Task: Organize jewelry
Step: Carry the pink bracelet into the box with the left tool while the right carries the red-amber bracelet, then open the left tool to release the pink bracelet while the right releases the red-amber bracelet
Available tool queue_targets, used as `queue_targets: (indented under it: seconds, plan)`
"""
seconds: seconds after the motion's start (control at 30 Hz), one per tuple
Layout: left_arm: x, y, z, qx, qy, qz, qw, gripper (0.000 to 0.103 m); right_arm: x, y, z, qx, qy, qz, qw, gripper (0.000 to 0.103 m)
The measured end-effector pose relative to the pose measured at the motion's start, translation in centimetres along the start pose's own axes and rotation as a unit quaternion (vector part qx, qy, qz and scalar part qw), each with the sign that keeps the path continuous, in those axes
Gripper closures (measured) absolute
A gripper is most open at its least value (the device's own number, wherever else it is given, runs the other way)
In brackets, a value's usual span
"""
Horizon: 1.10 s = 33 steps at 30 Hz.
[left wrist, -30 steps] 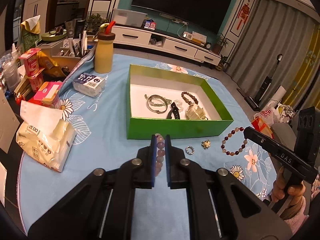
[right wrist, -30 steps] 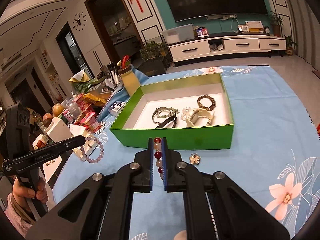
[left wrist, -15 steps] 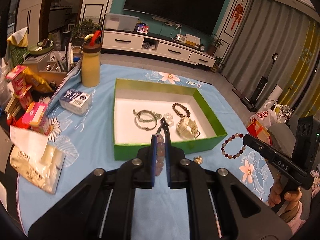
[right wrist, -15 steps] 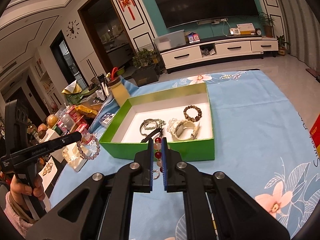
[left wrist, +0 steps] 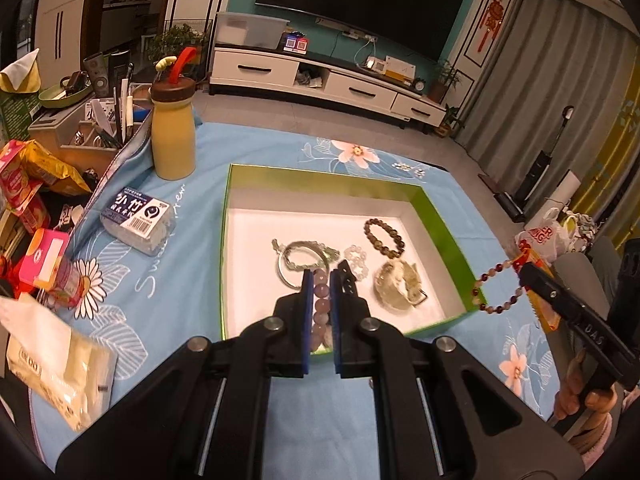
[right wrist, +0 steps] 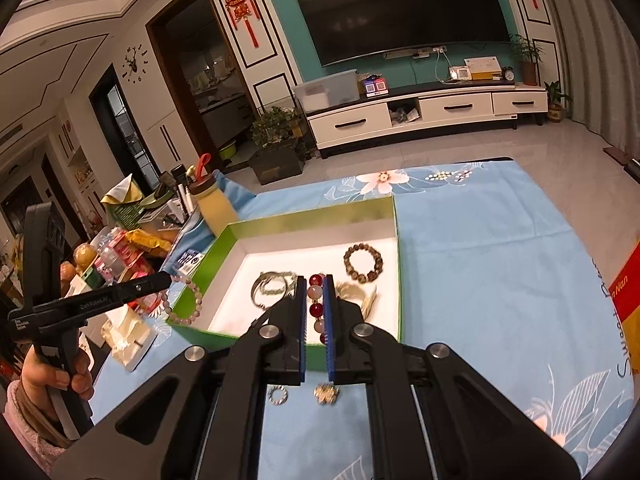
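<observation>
Now left gripper [left wrist: 320,280] clamps pale bracelet [left wrist: 321,304], right gripper [right wrist: 315,286] red-white bracelet [right wrist: 315,300] (both over green box [left wrist: 320,178]).

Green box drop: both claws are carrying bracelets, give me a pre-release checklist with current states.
1. Left claw shut on the pale purple bracelet: ok.
2. Right claw shut on the red and white bracelet: ok.
3. Left claw tips over the green box interior: ok, they sit past the near wall.
4. Right claw tips over the box: ok in the right wrist view; in the left wrist view its bracelet hangs at the box's right corner, so borderline.
5. Free floor to land on: ok, bare white floor left of the jewelry already inside.
6. Strays outside the box: not ok, a ring and a flower charm lie on the cloth.
</observation>
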<state>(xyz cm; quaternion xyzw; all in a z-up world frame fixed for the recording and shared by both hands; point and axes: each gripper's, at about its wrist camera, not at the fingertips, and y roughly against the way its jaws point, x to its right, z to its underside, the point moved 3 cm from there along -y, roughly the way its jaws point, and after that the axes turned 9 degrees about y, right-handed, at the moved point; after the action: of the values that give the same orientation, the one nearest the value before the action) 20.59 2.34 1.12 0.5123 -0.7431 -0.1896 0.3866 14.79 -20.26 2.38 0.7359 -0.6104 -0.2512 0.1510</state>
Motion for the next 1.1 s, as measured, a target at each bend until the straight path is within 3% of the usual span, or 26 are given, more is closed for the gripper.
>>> queue_targets:
  seconds: [0.6, 0.83, 0.9, 0.97, 1.1]
  plan:
    - [-1.2, -7.4, -2.9, -0.030, -0.013, -0.068, 0.9972, 0.096, 2.7, -7.5, -2.0, -0.048, -0.007, 0.005, 0.999, 0.096]
    - [-2.0, -9.6, -3.3, -0.044, -0.016, -0.097, 0.9941, 0.095, 3.3, -10.1, -2.2, -0.074, 0.003, 0.028, 0.997, 0.096]
    - [-2.2, -9.7, -3.4, -0.041, -0.017, -0.107, 0.9933, 0.090, 3.6, -10.5, -2.0, -0.081, 0.000, 0.033, 0.996, 0.091]
    - [-2.4, -9.4, -3.4, -0.038, -0.016, -0.111, 0.9930, 0.079, 3.8, -10.5, -1.7, -0.082, -0.008, 0.033, 0.996, 0.084]
    - [-2.4, -8.1, -3.3, -0.024, -0.019, -0.112, 0.9932, 0.073, 3.9, -9.6, -1.5, -0.074, -0.007, 0.029, 0.997, 0.083]
